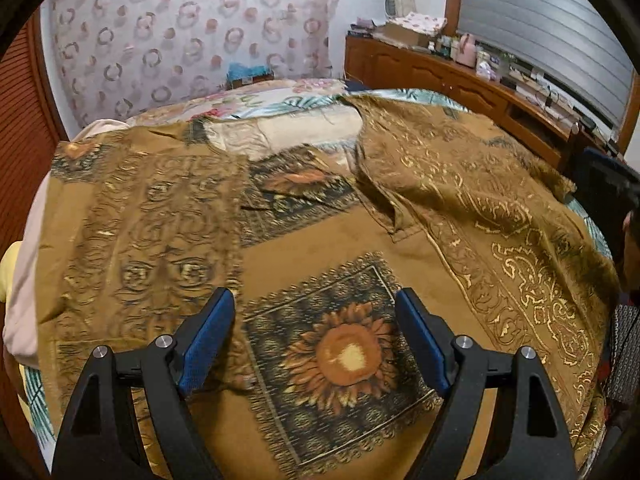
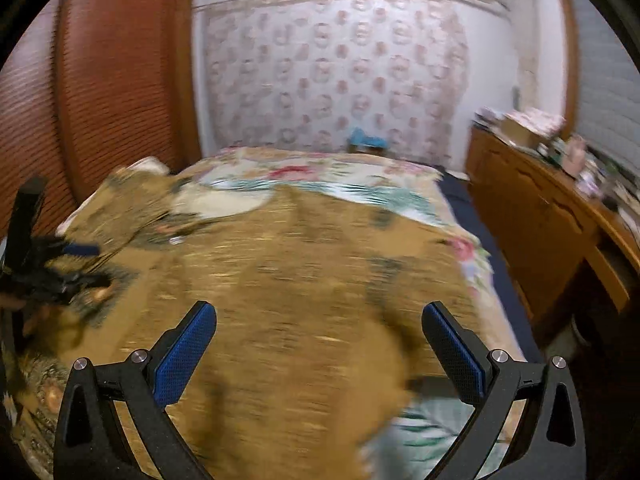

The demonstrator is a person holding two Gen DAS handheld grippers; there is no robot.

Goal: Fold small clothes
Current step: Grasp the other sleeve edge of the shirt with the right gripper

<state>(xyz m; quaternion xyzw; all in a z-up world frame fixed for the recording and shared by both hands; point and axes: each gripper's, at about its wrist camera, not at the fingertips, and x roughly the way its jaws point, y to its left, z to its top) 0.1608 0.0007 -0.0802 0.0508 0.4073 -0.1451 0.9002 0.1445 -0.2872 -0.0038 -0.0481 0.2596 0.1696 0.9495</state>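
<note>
Two hand-held grippers — left [image 1: 316, 336], right [image 2: 320, 344] — gape above the brown garment [image 1: 320, 236].

- Ring-patterned curtain [image 1: 192, 36] is hanging across the far wall.
- Wooden sideboard [image 1: 440, 76] is running under grey shutters [image 1: 540, 28].
- Floral bedspread [image 2: 320, 184] is covering the bed.

No legible text, label, brand, number or sign appears in either wrist view. Items on the wooden sideboard [image 1: 460, 76] are too small and blurred to read.
</note>
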